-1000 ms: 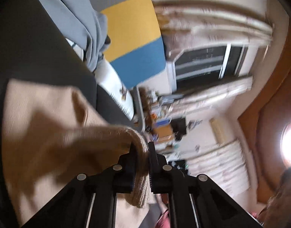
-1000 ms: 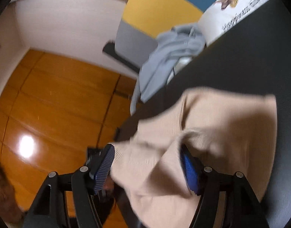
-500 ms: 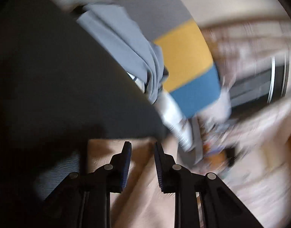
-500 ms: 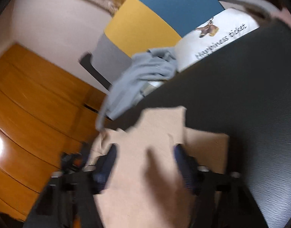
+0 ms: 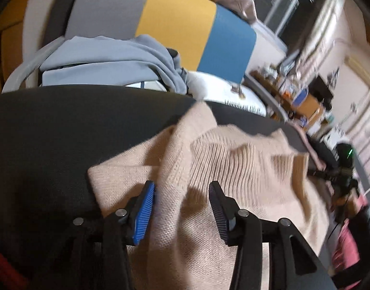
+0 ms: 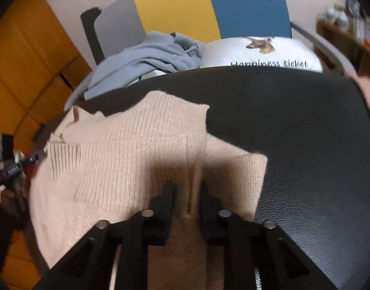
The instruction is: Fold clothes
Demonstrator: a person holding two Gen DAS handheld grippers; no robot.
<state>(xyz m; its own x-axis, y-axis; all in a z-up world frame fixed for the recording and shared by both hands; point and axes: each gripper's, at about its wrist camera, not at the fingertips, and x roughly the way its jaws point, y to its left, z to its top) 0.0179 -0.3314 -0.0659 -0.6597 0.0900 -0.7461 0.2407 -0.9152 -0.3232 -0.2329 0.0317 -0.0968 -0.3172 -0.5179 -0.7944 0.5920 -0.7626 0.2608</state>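
On right view only: "Happiness ticket" cushion (image 6: 262, 53) lettering beyond sweater (image 6: 127, 159).

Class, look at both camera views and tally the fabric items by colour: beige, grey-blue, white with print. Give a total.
Beige knit sweater: 1
Grey-blue garment: 1
White printed cushion: 1
Total: 3

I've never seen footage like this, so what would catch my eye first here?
Probably the beige knitted sweater lying rumpled on the black table, close in front of both cameras. Behind it, a chair striped grey, yellow and blue holds a grey garment. The right gripper is closing on a fold of the sweater.
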